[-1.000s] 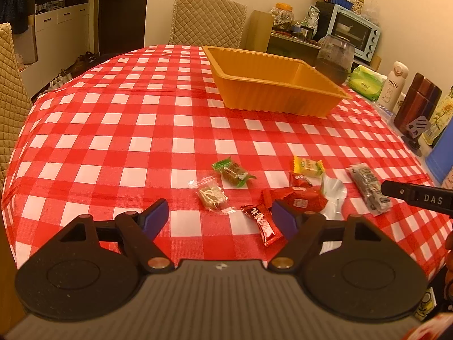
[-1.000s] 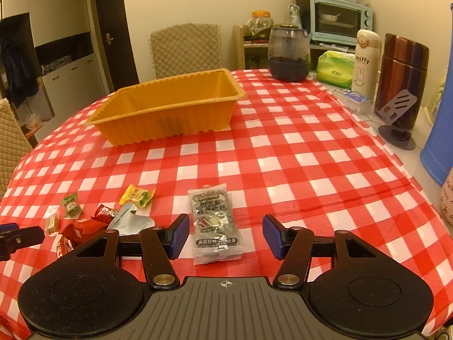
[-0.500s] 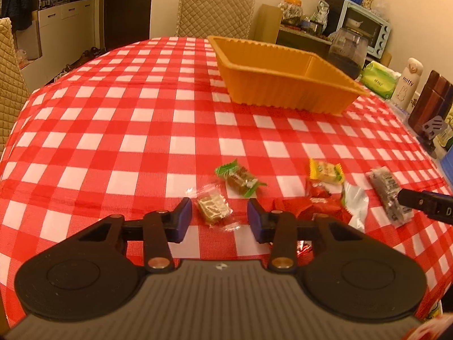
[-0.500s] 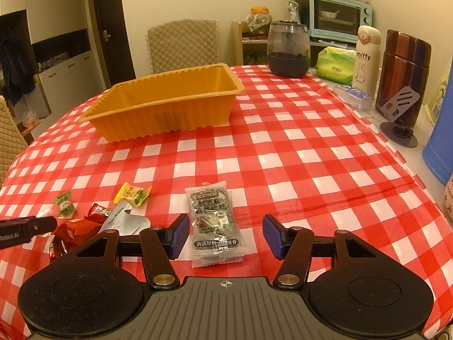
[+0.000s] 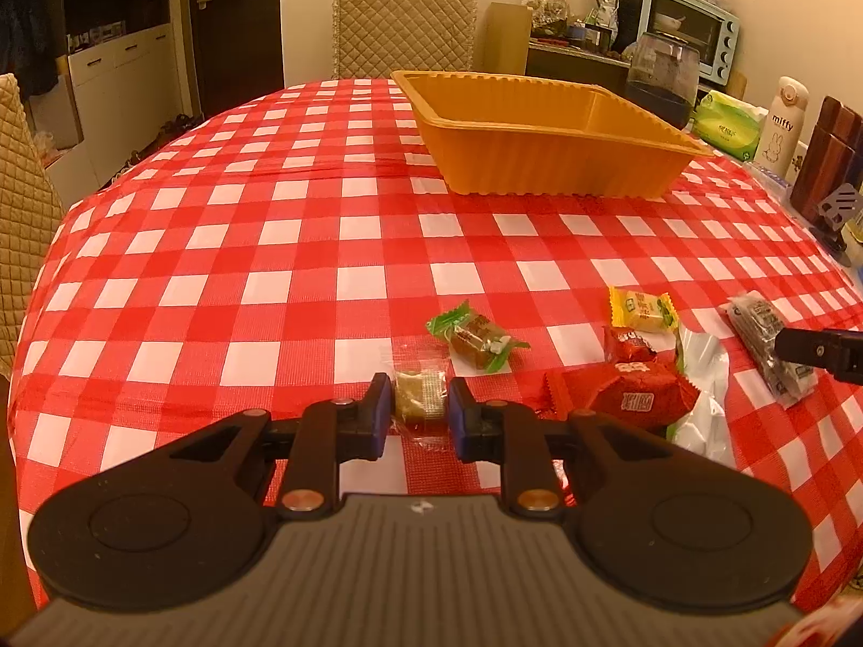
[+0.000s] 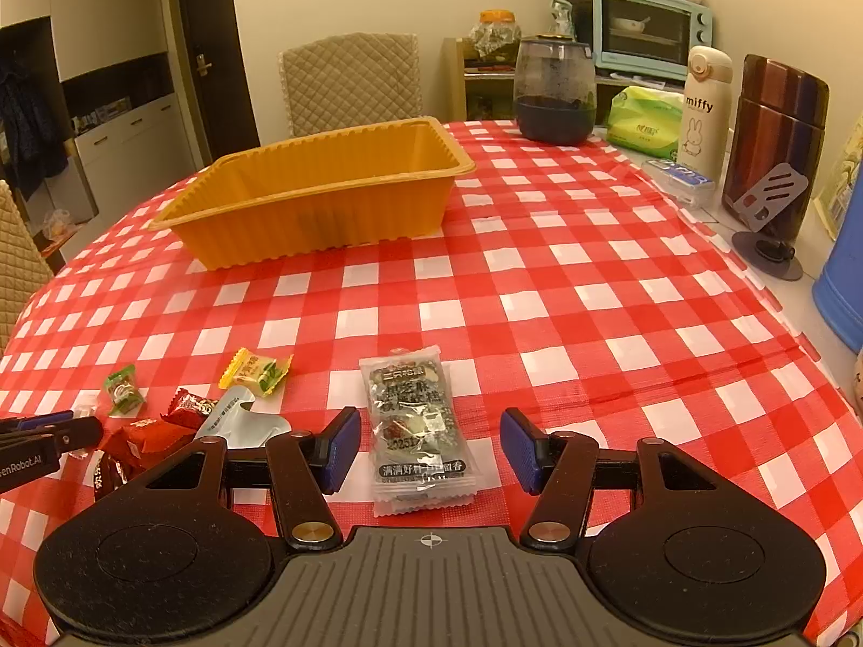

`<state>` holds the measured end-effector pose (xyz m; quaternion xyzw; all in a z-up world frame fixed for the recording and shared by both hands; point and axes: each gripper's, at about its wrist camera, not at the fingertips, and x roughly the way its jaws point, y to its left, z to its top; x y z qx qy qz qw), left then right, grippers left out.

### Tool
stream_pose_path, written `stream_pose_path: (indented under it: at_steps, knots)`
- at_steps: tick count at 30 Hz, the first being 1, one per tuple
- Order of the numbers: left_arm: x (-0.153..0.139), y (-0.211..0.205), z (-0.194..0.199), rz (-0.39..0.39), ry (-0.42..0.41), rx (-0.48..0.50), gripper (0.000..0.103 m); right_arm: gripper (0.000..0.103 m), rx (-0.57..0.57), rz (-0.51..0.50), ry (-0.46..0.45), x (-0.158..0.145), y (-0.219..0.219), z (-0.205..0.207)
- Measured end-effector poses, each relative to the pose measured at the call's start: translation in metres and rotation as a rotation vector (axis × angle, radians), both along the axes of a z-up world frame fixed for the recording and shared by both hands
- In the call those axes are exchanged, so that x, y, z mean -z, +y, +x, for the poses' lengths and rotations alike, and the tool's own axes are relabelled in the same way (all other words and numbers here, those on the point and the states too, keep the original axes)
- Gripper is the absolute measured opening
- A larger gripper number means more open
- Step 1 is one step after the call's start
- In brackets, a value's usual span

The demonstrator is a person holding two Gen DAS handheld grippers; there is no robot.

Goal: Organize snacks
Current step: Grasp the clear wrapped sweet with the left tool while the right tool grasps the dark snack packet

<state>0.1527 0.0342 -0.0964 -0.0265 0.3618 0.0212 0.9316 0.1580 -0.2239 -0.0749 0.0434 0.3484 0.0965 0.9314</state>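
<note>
Now the left tool (image 5: 419,411) pinches a clear-wrapped tan candy (image 5: 419,401).

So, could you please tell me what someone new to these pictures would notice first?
Probably the red-and-white checked tablecloth that covers the whole table, with the big orange tray standing empty toward its far side. Next comes the loose cluster of wrapped snacks at the near edge, where the left gripper has its jaws shut on a small clear-wrapped sweet, while the right gripper stands open around a dark snack packet.
</note>
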Motion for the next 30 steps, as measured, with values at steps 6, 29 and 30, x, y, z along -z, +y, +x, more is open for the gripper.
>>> stream_pose_path:
  at_steps: [6,29,30]
  knots:
    - [0.0,0.001,0.0,-0.008,0.001,-0.005,0.019,0.057,-0.004,-0.006,0.008,0.002,0.001,0.003]
    - [-0.007,0.003,-0.005,-0.031,-0.011,0.005,0.019,0.039,-0.064,-0.091,0.041,0.012,0.02,0.014]
    - [-0.008,0.003,-0.005,-0.032,-0.013,0.007,0.019,0.039,-0.064,-0.092,0.037,0.011,0.021,0.013]
